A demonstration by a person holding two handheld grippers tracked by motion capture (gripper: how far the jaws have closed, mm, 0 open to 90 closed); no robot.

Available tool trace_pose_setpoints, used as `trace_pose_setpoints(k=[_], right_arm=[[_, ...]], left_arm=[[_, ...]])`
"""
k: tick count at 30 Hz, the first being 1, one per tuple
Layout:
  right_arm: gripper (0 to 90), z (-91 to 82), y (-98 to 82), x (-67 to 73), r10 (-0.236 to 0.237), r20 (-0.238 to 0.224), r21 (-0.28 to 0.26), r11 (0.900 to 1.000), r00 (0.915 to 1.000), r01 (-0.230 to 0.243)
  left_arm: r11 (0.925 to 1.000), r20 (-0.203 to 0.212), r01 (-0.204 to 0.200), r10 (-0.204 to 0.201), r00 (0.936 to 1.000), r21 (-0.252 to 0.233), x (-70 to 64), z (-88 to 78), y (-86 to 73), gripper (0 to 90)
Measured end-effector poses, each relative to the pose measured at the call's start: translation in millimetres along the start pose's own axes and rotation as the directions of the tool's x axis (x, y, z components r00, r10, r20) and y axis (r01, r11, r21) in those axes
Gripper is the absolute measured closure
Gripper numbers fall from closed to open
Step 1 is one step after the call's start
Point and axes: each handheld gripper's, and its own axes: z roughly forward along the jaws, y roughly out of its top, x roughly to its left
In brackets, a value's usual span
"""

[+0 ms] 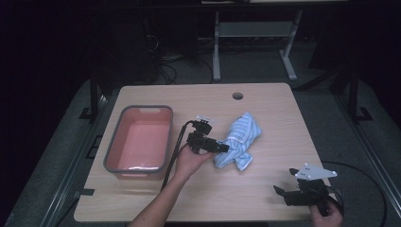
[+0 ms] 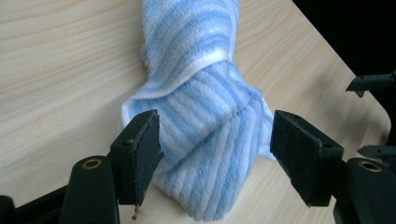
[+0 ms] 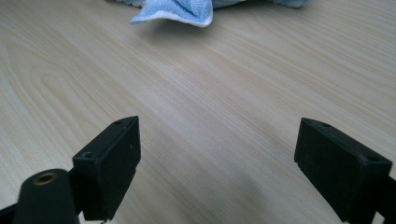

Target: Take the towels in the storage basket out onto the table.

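Left claw (image 1: 226, 148) sits at centre frame in the high view, jaws apart and pointing right at the towel (image 1: 240, 140). In the left gripper view its two pads (image 2: 140, 149) stand on either side of the towel's near end without pressing on it, so nothing is gripped yet. The towel (image 2: 205, 121), striped blue and white, lies bunched and twisted on the table (image 1: 265, 189), just right of centre, its near end between the jaws and the rest running up the frame.

Right claw (image 1: 283, 193) rests low at the lower right of the high view, well apart from the towel, jaws wide open over bare wood; in the right gripper view only a towel corner (image 3: 175, 13) shows at the top edge.

Risks, as I judge them: the cloth is soft and folded over itself, so a pinch here may catch only the top layer and let the rest slide out or unroll on the lift. Closing too high could miss the fold altogether; closing too low could scrape the pads on the wood.

A pink bin (image 1: 139, 142) with a grey rim sits at left of the table, beyond the left hand (image 1: 189, 163). Nothing lies between towel and bin except that hand and its trailing cable (image 1: 174, 151), which could snag the bin's rim.
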Motion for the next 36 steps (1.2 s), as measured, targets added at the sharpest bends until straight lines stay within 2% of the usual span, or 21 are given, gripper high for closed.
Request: trace_pose_setpoints(k=[5,9,17,27,31,33,36], right_arm=[[13.9,-0.3,-0.3,-0.3,-0.005,0.002,0.000,1.000,1.0000,0.005],[13.9,-1.1,-0.7,-0.4,-0.004,0.006,0.001,1.000,1.0000,0.004],[13.9,-1.5,-1.4,-1.2,0.001,0.006,-0.004,1.000,1.0000,-0.001],[13.9,-0.1,-0.5,-0.2,-0.003,-0.003,-0.005,1.000,1.0000,0.003],[13.9,1.2,-0.6,0.2,-0.008,-0.002,-0.001,1.000,1.0000,0.008],[13.9,1.2,-1.0,-0.4,-0.007,-0.002,-0.003,1.000,1.0000,0.007],[13.9,1.0,-1.4,-0.9,-0.002,-0.001,0.000,1.000,1.0000,0.002]], left_arm=[[1.0000,0.007,-0.005,0.005,1.0000,-0.003,-1.1,-3.6,-4.5,32.7],[0.9996,-0.009,-0.027,0.027,0.9996,0.001,-2.8,-6.3,-8.8,32.1],[0.9994,0.011,-0.035,0.035,0.9993,-0.002,-4.8,-10.7,-18.3,32.0],[0.9970,0.006,-0.078,0.078,0.9969,0.002,-12.9,-17.2,-29.3,31.3],[0.9960,0.011,-0.089,0.089,0.9960,0.004,-14.7,-20.1,-33.1,31.0],[0.9961,0.030,-0.088,0.088,0.9957,-0.001,-15.1,-22.2,-36.0,31.0],[0.9960,0.038,-0.090,0.090,0.9952,-0.007,-15.7,-24.1,-39.2,30.9]])
